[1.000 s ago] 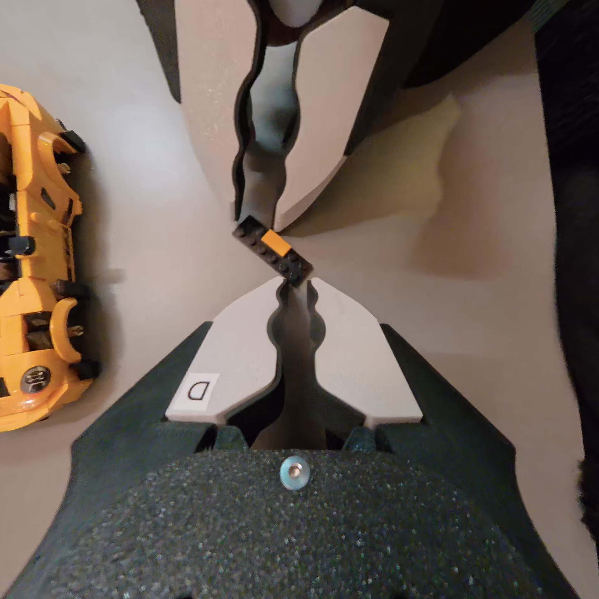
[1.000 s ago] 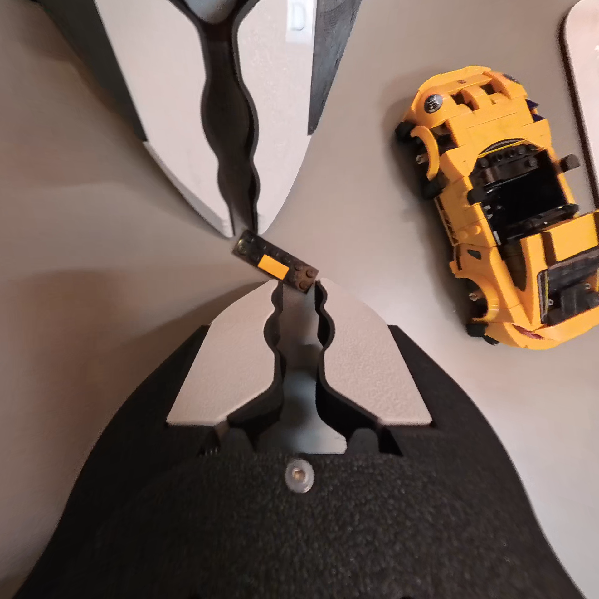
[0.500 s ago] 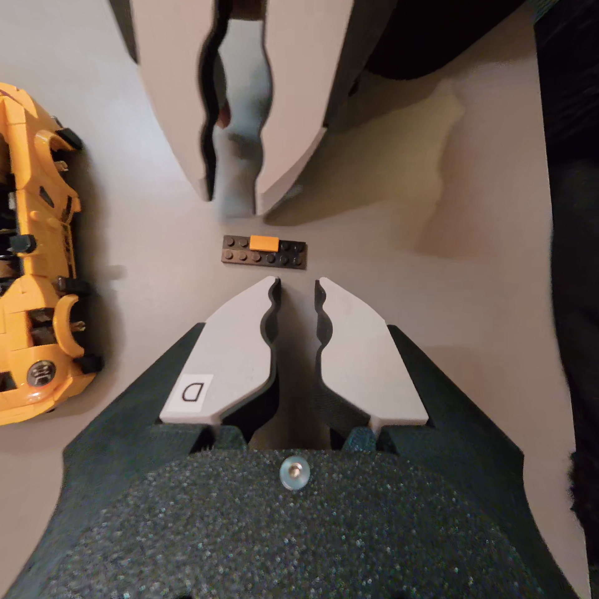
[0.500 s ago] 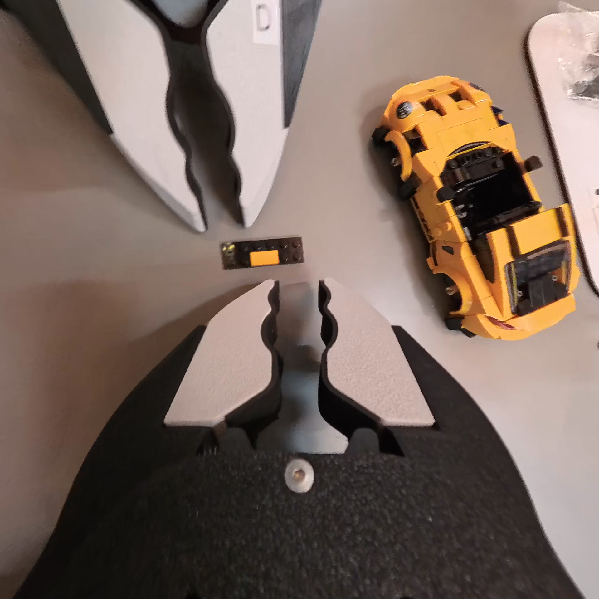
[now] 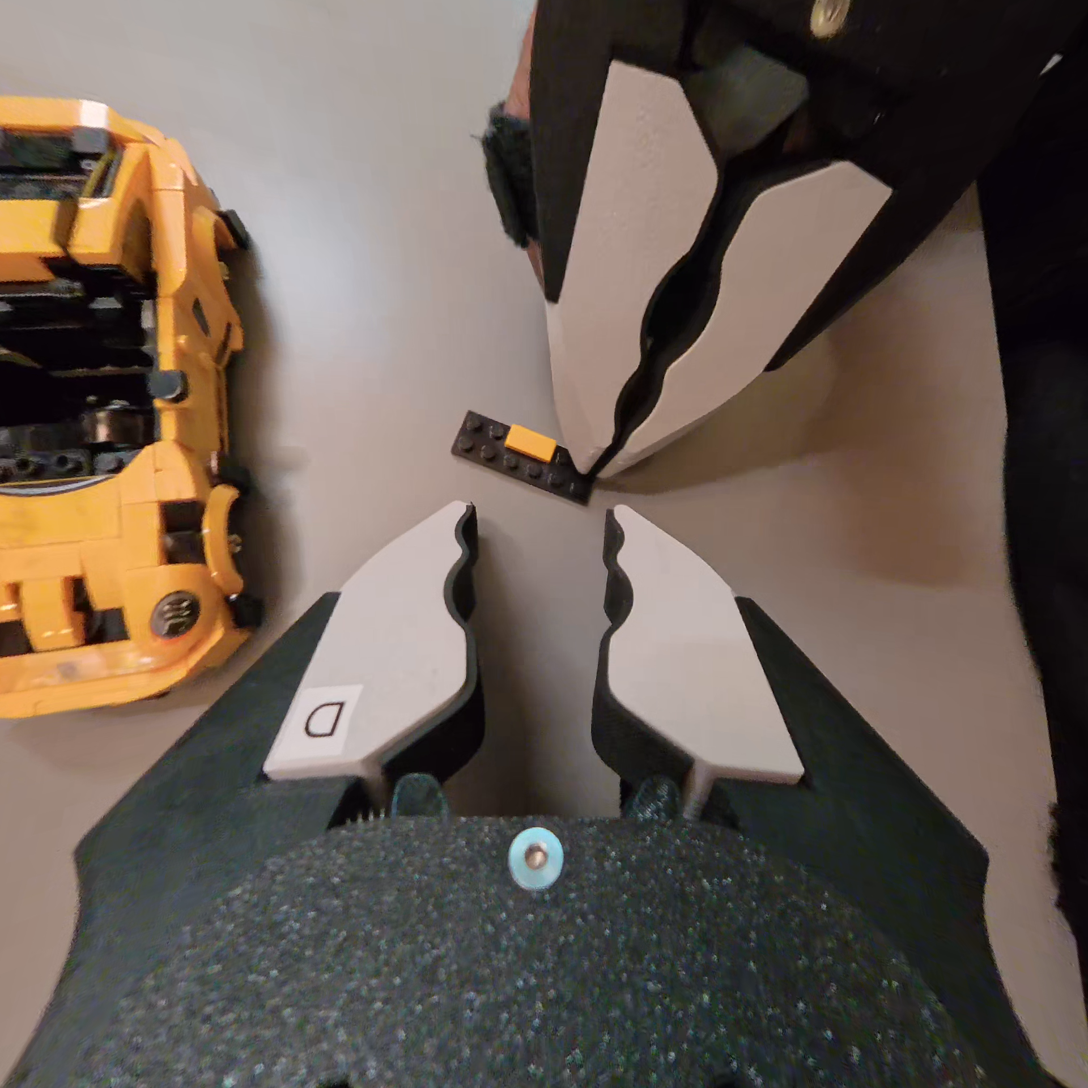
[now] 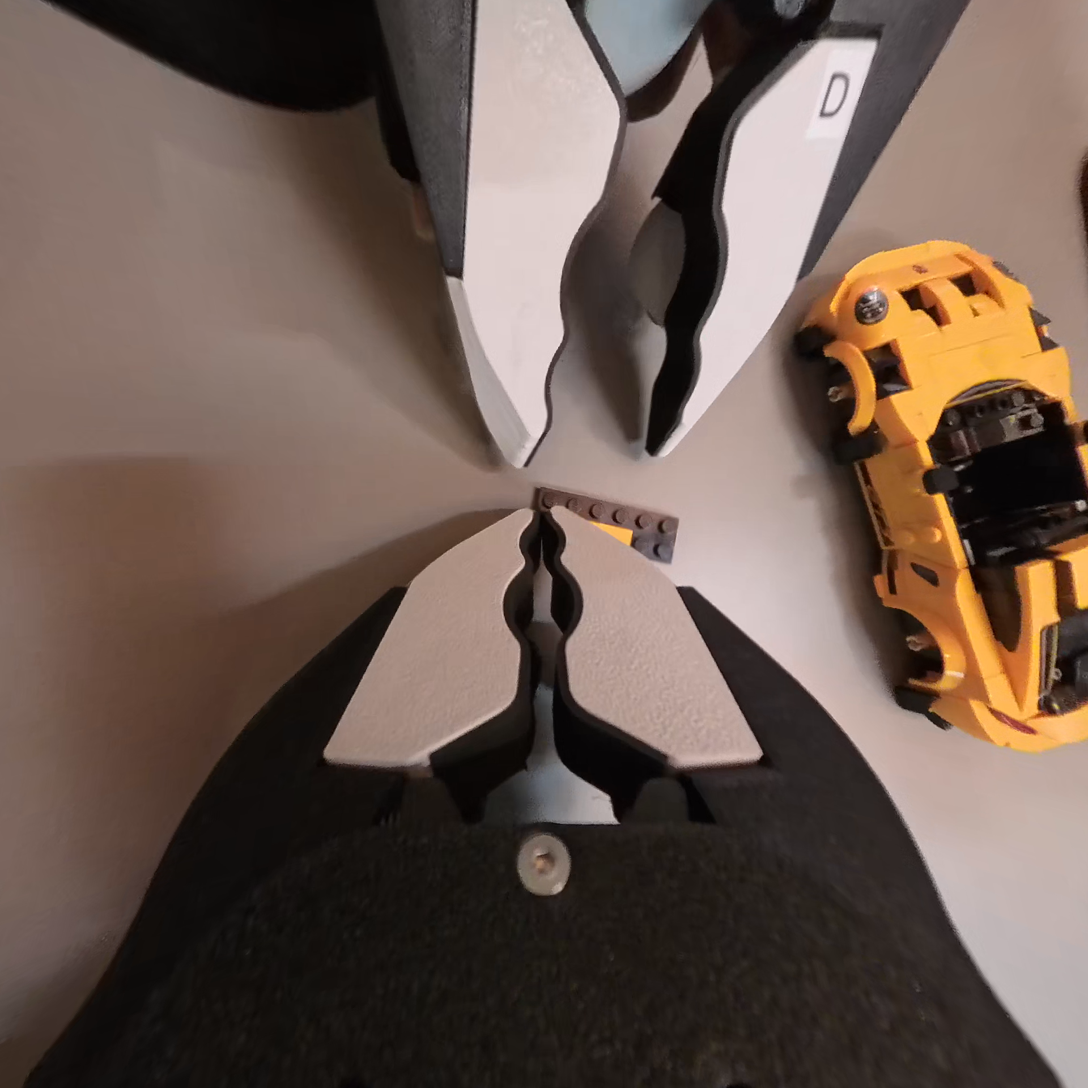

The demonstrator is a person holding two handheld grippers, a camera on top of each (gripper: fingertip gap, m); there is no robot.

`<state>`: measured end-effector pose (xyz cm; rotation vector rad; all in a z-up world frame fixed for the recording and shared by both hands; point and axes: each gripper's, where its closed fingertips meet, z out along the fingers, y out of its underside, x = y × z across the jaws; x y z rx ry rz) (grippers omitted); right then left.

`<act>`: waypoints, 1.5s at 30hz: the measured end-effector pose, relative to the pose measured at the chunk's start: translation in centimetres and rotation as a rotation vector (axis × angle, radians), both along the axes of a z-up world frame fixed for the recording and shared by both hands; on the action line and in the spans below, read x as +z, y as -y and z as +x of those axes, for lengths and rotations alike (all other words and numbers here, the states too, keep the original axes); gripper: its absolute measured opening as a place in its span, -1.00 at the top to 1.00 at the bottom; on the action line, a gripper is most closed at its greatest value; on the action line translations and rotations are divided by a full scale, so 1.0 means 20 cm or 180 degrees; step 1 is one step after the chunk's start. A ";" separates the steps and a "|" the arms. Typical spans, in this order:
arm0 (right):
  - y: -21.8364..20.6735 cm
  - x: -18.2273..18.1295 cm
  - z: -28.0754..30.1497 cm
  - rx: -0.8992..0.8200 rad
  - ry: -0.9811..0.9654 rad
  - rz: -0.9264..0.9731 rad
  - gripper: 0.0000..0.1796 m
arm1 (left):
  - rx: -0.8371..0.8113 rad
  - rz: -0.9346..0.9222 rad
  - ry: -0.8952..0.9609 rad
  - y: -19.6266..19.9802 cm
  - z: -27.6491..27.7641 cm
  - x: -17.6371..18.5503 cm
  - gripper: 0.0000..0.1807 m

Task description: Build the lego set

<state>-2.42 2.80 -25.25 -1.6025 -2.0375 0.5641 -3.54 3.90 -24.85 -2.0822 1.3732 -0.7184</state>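
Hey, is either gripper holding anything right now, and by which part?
The right gripper is shut on one end of the black plate, which carries an orange tile. The left gripper is open and holds nothing.

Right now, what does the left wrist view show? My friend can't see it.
The shut right gripper pinches one end of a black plate with an orange tile on a grey table. The left gripper waits open just below, and a yellow car sits left.

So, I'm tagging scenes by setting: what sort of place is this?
Probably an indoor tabletop set up for toy building: a plain grey table, a half-built yellow brick car and a loose black plate.
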 end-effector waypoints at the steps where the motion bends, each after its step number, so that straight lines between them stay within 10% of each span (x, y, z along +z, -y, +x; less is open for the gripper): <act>1: 0.00 0.00 -0.02 -0.0015 -0.0051 -0.0023 1.00 | 0.0033 0.0033 0.0003 -0.01 -0.02 0.01 0.56; 12: -0.24 0.06 0.06 0.0608 0.0203 0.0084 0.47 | 0.0127 0.0192 -0.0294 -0.02 -0.06 -0.01 0.55; 21: -0.14 -0.03 -0.03 0.1554 0.0702 -0.0051 0.54 | 0.0041 0.0224 -0.0323 0.00 -0.11 0.00 0.69; 32: -0.16 -0.02 0.08 -0.0866 0.0306 -0.0409 0.80 | 0.0705 0.0806 0.0206 -0.20 -0.15 0.19 0.71; 38: -0.19 0.02 0.08 -0.0929 0.0000 0.0061 0.75 | 0.1452 0.1383 0.0922 -0.34 -0.24 0.46 0.85; 45: -0.38 0.47 0.03 -0.1255 -0.1563 -0.0023 0.60 | 0.2293 0.2290 0.1310 -0.50 -0.47 0.87 1.00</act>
